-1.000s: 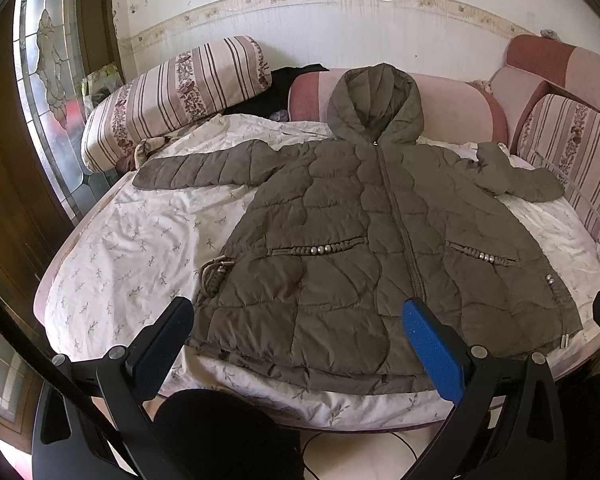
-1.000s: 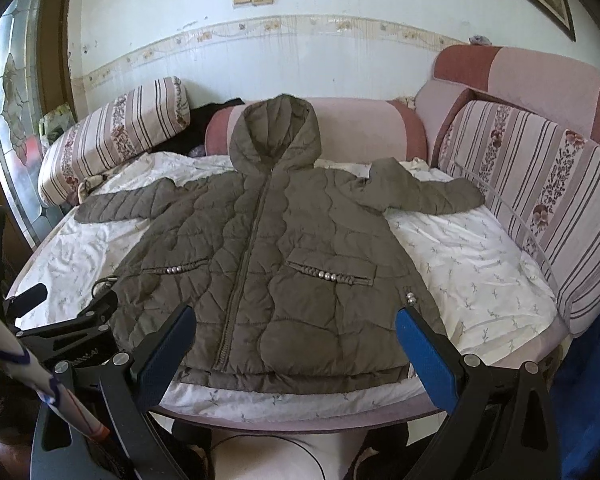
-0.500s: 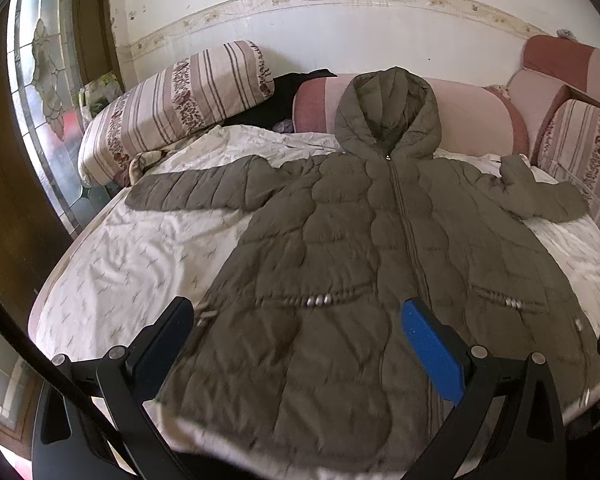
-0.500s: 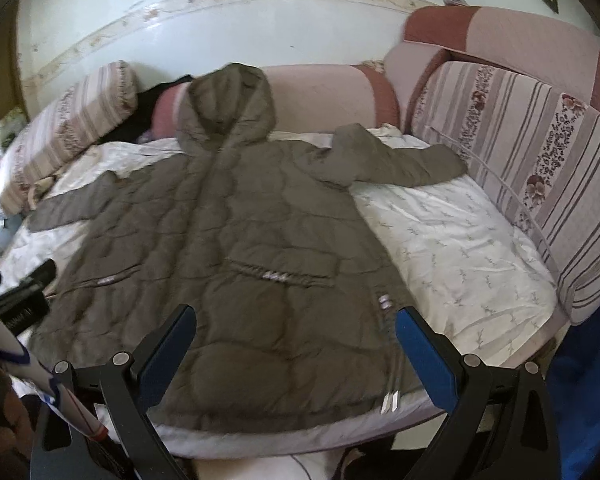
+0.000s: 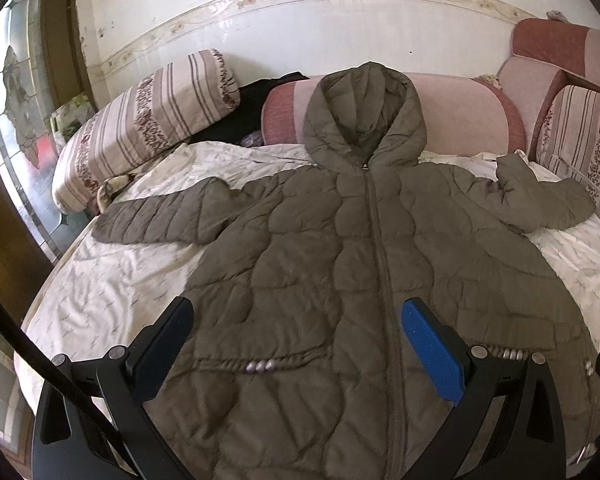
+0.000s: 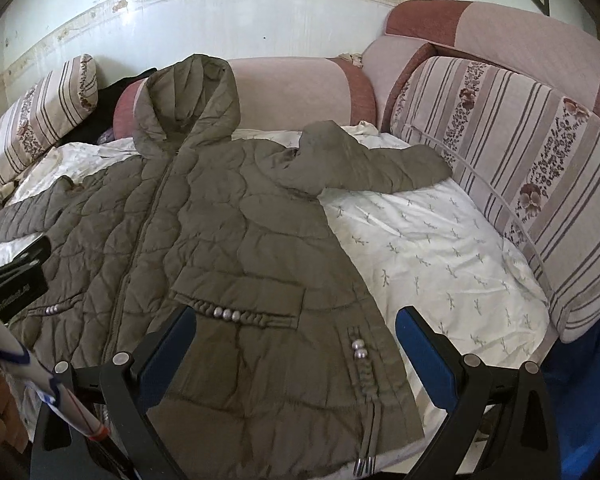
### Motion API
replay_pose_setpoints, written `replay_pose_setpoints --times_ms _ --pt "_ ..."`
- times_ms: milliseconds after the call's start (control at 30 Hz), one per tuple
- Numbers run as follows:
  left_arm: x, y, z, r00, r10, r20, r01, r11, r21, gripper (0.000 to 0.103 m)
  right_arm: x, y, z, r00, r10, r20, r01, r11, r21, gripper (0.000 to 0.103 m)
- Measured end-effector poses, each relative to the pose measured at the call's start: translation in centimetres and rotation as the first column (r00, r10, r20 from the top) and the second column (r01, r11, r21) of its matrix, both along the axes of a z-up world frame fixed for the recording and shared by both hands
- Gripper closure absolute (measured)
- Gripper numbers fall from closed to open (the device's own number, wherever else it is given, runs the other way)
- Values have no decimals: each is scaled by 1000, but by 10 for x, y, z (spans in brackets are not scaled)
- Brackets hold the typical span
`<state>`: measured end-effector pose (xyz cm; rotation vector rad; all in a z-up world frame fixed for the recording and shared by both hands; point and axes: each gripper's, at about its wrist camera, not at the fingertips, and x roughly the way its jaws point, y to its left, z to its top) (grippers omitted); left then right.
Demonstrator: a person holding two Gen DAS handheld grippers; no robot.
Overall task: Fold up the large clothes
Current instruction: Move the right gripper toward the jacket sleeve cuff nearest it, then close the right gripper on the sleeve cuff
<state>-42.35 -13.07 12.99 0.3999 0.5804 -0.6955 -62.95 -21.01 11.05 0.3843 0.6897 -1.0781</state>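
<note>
Left wrist view nearer jacket.

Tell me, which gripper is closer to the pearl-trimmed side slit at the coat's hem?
Right. The right gripper hovers over the slit; the left gripper is over the coat's other half.

One olive-green quilted hooded jacket with two sleeves. One white leaf-print bedsheet. Two striped floral bolster cushions, one per side. Two pink upholstered backrest cushions. One dark garment behind the cushions. Two black two-finger grippers, jaws apart.
</note>
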Motion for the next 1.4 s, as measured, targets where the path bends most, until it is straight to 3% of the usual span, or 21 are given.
replay_pose_setpoints --times_ms 200,300,467,533,600,767,967,1200,1400 --pt "10 -63 -13 1000 4 1 -4 1000 11 0 6 -35 -7 999 -38 -12 39 999 20 1" --pt "18 -88 -36 1000 -1 -13 1 999 37 0 1 -61 -9 998 -69 0 69 996 50 1" --pt "43 -108 -74 999 6 -53 1 991 137 0 -12 -108 -10 996 -83 38 78 990 114 1" --pt "51 -110 -79 998 19 -52 -12 990 140 0 -21 -132 -8 992 -102 76 90 984 154 5" --pt "60 -111 -84 998 27 -65 -17 988 154 0 -33 -160 -5 984 -122 130 93 974 208 18" --pt "81 -109 -88 994 56 -92 -41 987 158 0 -73 -237 0 941 -231 248 153 943 297 23" --pt "92 -112 -98 989 77 -125 -53 982 183 0 -124 -331 -17 847 -430 313 300 872 387 36" --pt "88 -120 -105 992 57 -109 -34 979 203 0 -144 -407 -43 774 -534 340 382 822 423 45" --pt "87 -121 -105 994 43 -101 -22 979 201 0 -136 -455 -65 764 -577 289 453 799 396 47"
